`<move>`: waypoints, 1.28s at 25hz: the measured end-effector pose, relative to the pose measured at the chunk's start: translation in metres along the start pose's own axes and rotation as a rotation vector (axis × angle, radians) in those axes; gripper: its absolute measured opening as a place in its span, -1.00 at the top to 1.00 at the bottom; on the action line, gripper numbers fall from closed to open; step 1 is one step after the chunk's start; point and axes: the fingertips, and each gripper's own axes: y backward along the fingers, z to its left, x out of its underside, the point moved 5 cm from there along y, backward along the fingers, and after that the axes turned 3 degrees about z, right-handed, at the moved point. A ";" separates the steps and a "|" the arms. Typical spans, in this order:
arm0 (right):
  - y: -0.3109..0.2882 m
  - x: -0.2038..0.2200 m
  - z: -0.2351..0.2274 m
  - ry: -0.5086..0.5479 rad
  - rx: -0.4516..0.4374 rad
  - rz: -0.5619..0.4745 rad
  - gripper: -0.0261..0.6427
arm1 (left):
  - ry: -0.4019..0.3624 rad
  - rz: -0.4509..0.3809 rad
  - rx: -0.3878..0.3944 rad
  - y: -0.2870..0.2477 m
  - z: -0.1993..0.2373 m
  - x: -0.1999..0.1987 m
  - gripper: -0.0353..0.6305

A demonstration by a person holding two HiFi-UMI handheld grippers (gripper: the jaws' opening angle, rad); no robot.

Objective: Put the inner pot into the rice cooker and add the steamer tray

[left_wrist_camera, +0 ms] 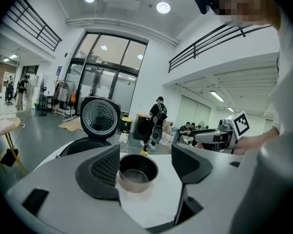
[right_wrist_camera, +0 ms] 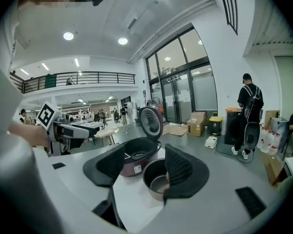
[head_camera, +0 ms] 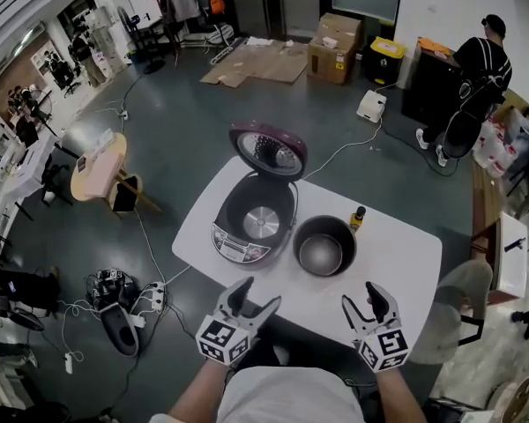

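A maroon rice cooker (head_camera: 254, 221) stands on the white table (head_camera: 397, 267) with its lid (head_camera: 268, 151) tipped up and its well bare. The dark metal inner pot (head_camera: 324, 247) sits on the table just right of it, upright. My left gripper (head_camera: 254, 300) hovers open at the table's near edge, in front of the cooker. My right gripper (head_camera: 363, 300) is open too, just near of the pot. In the left gripper view the pot (left_wrist_camera: 136, 172) lies between the open jaws, further on. In the right gripper view the pot (right_wrist_camera: 155, 179) and cooker (right_wrist_camera: 136, 155) lie ahead. No steamer tray shows.
A small yellow-labelled bottle (head_camera: 358, 218) stands behind the pot. A grey chair (head_camera: 463, 300) is at the table's right. Cables and a power strip (head_camera: 128, 302) lie on the floor to the left, near a small round table (head_camera: 97, 167). A person (head_camera: 480, 69) stands far back right.
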 end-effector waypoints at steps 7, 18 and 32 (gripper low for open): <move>-0.028 -0.002 0.008 -0.021 0.068 0.007 0.11 | -0.013 0.021 0.058 -0.013 0.038 -0.006 -0.10; -0.083 -0.021 0.008 -0.055 0.208 0.014 0.11 | -0.054 0.065 0.192 -0.060 0.109 -0.031 -0.10; -0.126 -0.029 0.008 -0.084 0.383 0.024 0.11 | -0.123 0.168 0.400 -0.113 0.155 -0.040 -0.10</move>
